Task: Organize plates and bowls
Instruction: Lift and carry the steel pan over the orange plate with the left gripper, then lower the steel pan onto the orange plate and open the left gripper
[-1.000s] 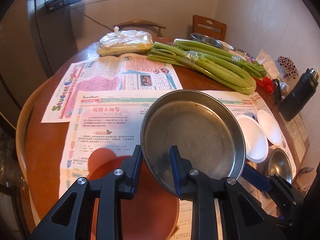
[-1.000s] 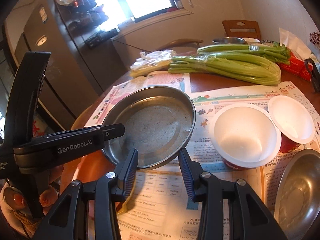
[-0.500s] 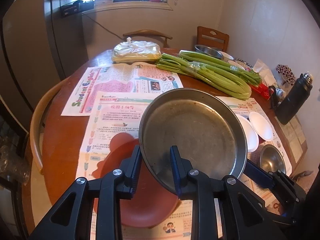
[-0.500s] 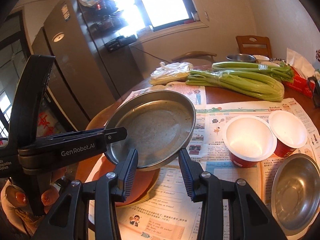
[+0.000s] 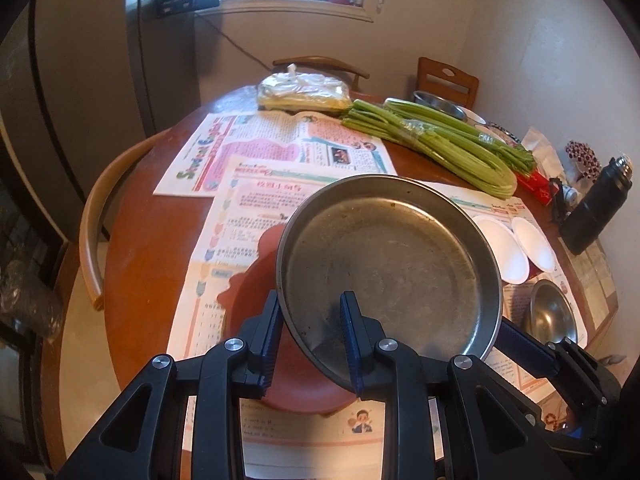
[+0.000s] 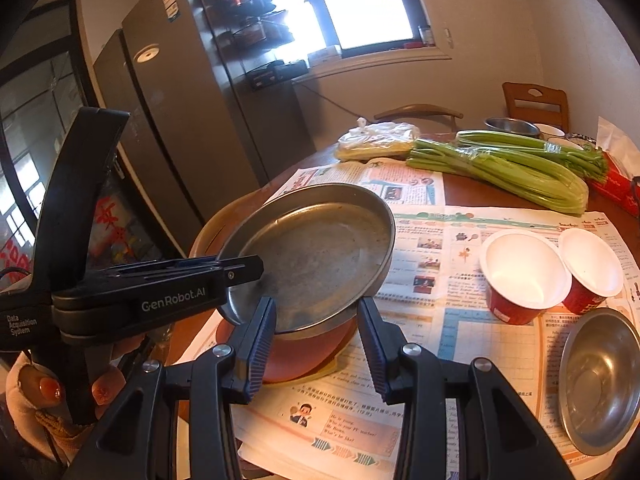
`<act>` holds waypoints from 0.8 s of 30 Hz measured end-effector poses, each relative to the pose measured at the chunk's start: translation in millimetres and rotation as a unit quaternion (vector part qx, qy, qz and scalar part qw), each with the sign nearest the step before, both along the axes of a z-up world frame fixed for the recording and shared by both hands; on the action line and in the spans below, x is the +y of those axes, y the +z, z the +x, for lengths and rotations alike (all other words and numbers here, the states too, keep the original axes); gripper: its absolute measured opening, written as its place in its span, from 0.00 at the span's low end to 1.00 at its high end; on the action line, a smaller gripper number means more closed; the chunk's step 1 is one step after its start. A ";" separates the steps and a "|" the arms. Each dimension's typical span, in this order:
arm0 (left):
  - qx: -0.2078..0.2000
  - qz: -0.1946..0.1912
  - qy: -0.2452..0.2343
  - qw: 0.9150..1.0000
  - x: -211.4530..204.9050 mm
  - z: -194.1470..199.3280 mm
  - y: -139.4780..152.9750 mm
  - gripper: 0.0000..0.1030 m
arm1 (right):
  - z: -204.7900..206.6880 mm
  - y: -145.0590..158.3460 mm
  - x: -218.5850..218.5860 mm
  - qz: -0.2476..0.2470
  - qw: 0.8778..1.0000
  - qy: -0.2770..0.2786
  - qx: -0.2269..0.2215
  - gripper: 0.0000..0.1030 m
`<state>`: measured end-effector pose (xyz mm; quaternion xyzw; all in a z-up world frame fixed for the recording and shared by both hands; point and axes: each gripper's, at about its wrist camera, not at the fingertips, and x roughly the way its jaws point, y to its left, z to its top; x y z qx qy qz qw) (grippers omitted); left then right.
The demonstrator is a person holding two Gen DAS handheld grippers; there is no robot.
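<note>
Left gripper [image 5: 310,334] clamped on metal plate [image 5: 390,264] rim; right gripper [image 6: 316,334] fingers apart, holding nothing. Lower level onto red plate [image 6: 304,350].

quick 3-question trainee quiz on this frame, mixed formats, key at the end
1. True or false: the left gripper is shut on the rim of the metal plate.
2. What lies directly under the raised metal plate? A) the brown plate B) the celery C) the small steel bowl
3. Fill in: the two paper cups standing on the newspaper are white inside and ____ outside.

Key: 1 true; 2 A; 3 red. The right gripper is open and empty, its fingers either side of the stacked plates' near edge.
</note>
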<state>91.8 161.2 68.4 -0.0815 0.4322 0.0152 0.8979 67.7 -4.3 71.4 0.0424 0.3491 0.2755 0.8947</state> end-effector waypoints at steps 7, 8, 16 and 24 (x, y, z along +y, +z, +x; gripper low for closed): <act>0.014 -0.017 0.017 1.000 9.9 -3.9 -20.9 0.27 | -3.2 -12.1 11.7 -0.016 1.000 0.020 0.010 0.42; 0.014 -0.014 0.019 1.000 9.7 -4.1 -22.6 0.27 | -2.8 -14.1 12.9 -0.017 1.000 0.022 0.013 0.42; 0.020 -0.031 0.028 0.999 15.2 -0.9 -42.1 0.30 | -0.2 -28.1 18.5 -0.022 0.999 0.032 0.035 0.42; 0.031 -0.053 0.022 0.998 17.7 1.5 -56.3 0.33 | 2.2 -41.9 32.3 -0.036 0.996 0.057 0.055 0.42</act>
